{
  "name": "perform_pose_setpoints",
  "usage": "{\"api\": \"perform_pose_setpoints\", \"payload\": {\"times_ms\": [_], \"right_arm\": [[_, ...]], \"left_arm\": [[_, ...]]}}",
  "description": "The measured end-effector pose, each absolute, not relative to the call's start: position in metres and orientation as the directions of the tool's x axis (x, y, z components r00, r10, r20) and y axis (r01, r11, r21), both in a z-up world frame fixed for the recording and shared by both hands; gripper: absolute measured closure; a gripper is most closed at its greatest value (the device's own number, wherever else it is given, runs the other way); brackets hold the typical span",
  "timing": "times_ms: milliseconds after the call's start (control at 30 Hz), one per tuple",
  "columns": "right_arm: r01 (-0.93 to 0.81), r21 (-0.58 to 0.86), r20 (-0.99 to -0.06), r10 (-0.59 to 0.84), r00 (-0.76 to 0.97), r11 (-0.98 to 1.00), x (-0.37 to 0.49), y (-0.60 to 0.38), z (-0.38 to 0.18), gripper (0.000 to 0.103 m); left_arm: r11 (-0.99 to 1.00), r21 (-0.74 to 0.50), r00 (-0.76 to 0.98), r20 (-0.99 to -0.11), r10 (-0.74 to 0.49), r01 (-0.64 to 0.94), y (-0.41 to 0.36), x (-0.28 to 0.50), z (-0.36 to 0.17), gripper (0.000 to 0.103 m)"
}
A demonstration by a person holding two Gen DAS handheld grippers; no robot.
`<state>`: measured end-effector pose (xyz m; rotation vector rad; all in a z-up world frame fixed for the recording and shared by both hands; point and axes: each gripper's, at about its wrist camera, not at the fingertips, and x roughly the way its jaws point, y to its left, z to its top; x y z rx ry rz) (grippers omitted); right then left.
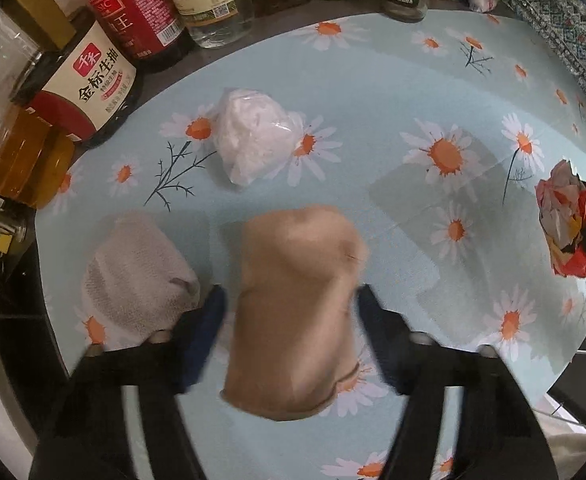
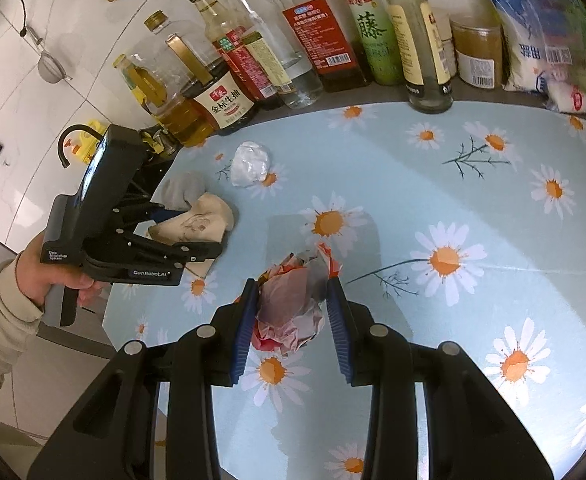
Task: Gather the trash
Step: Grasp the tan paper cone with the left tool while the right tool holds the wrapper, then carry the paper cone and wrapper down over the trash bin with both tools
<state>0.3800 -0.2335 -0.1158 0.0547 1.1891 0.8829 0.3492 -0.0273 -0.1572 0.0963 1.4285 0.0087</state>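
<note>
On your left, the row of sauce and oil bottles (image 2: 229, 92) stands along the far edge of the table (image 2: 473, 208), which is covered in a pale blue cloth printed with daisies. Your left hand (image 2: 49, 276) grips the handle of the left gripper (image 1: 291, 300), and its jaws stand apart on either side of a tan sock (image 1: 293, 312) lying flat on the cloth; from the left wrist view you cannot tell whether the blue pads touch the fabric, and that picture is blurred around the fingers. Just beside the tan sock, on its left, lies a grey sock (image 1: 137, 276), its edge close to the left finger. Beyond both socks, nearer the bottles, a crumpled white plastic wad (image 1: 253, 136) rests on the cloth, apart from everything else. Further right, your right gripper (image 2: 293, 320) has its jaws set around a crumpled red and white wrapper (image 2: 293, 304), the pads close against its two sides; the wrapper looks held between them, with a torn red edge sticking up past the right finger. At the far right of the table stands a white bag with blue print (image 2: 541, 32), next to a jar (image 2: 477, 52) of brownish powder.
</note>
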Motion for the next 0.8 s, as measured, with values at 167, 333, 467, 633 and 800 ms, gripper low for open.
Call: {"api": "perform_pose_setpoints", "payload": {"times_ms": [167,333,467,633,800], "right_arm": [[-0.558,0.484,-0.774,0.627,0.086,0.674,0.377,-0.23,-0.116,0.067],[-0.569,0.488,-0.77,0.633,0.076,0.662,0.367,-0.219,-0.115,0.067],[-0.576,0.484,-0.772,0.632,0.074,0.658,0.355,-0.21,-0.113,0.067],[-0.585,0.463,-0.779,0.621,0.09,0.666,0.334,-0.197,-0.106,0.067],[-0.581,0.444,-0.783,0.61,0.117,0.682,0.307,-0.185,-0.095,0.067]], "left_arm": [[0.997,0.059,0.153,-0.987,0.05,0.052,-0.028,0.343,-0.155,0.046],[0.999,0.035,0.185,-0.982,0.029,0.028,-0.025,0.327,-0.14,0.046],[1.0,0.009,0.218,-0.976,0.008,0.001,-0.018,0.308,-0.128,0.046],[1.0,-0.028,0.259,-0.966,-0.025,-0.009,-0.02,0.283,-0.113,0.046],[0.998,-0.06,0.301,-0.952,-0.053,-0.013,-0.007,0.253,-0.102,0.046]]}}
